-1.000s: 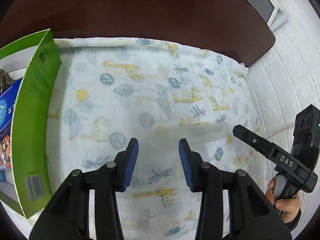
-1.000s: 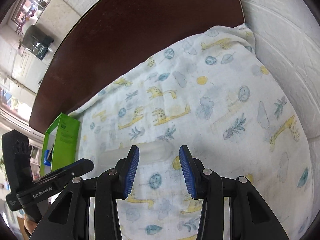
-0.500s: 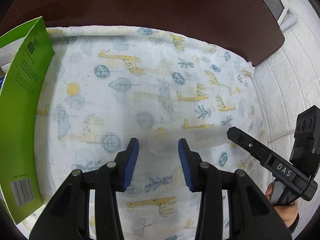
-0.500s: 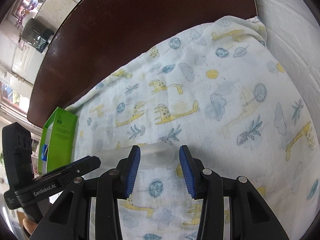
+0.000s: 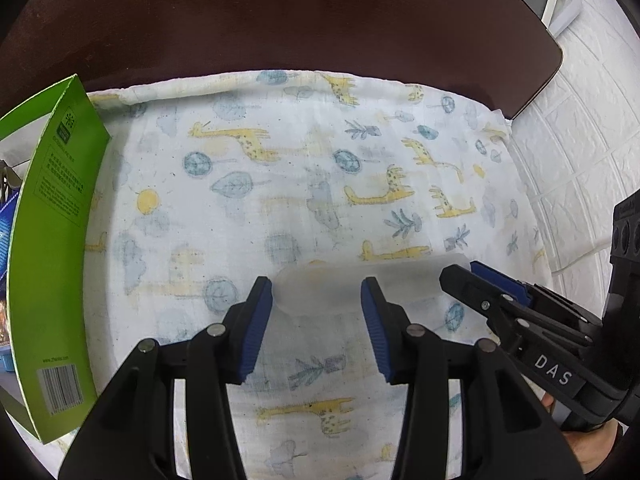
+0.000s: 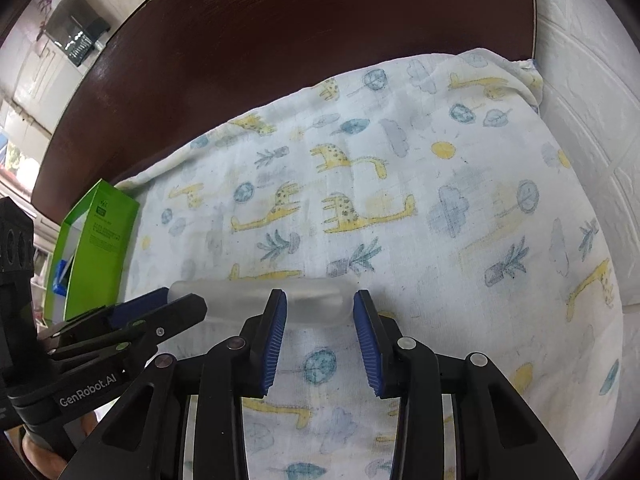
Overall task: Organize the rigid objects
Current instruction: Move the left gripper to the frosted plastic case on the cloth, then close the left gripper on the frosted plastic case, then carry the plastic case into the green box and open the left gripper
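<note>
A frosted, see-through oblong case [image 5: 372, 280] lies flat on the giraffe-print cloth [image 5: 280, 168]. My left gripper [image 5: 316, 294] hangs over its left end, jaws opening, with the rounded end between the blue pads [image 5: 256, 320] and no pad pressing on it. My right gripper [image 6: 320, 300] is over the other end of the case [image 6: 240, 300], jaws closing, with that end between the fingertips and a thin gap at the right pad. Each gripper shows in the other's view: the right gripper [image 5: 464, 274] and the left gripper [image 6: 180, 300].
An open green carton [image 5: 52, 240] stands at the cloth's left edge, with a blue packet [image 6: 60, 280] inside; the carton [image 6: 100, 248] also shows in the right wrist view. Dark wooden tabletop [image 5: 320, 20] lies beyond the cloth. A white brick-pattern wall [image 5: 580, 160] bounds the right side.
Both grippers have closed in on the frosted case, and each now has one end between its fingertips. The right gripper has moved closer to the left one. Left jaws widened; right jaws narrowed.
</note>
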A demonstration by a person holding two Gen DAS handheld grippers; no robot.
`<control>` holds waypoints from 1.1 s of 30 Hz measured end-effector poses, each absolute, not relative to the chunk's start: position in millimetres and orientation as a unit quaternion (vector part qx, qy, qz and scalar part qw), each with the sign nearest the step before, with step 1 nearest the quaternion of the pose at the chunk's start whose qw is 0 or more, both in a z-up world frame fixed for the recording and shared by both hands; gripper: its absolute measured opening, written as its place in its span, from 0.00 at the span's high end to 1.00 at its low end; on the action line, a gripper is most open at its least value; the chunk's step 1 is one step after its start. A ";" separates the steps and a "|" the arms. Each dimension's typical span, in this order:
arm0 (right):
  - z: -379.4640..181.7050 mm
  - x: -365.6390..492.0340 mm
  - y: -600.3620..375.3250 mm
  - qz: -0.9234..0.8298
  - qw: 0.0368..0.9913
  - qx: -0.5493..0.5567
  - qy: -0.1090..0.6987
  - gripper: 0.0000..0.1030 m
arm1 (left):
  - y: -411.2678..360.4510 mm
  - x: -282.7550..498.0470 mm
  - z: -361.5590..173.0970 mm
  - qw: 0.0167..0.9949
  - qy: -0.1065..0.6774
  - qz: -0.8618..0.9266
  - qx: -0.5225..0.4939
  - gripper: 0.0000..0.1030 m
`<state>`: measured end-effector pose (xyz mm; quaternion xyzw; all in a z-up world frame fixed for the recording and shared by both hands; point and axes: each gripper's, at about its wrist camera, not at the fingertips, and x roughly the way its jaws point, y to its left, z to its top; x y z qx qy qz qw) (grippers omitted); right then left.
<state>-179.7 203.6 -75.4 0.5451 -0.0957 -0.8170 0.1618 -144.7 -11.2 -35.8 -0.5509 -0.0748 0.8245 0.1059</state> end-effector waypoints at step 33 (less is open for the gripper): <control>4.0 -142.4 72.4 -0.830 0.259 0.491 -0.053 0.63 | -157.9 -78.2 46.7 0.034 -0.124 0.883 -0.452 0.58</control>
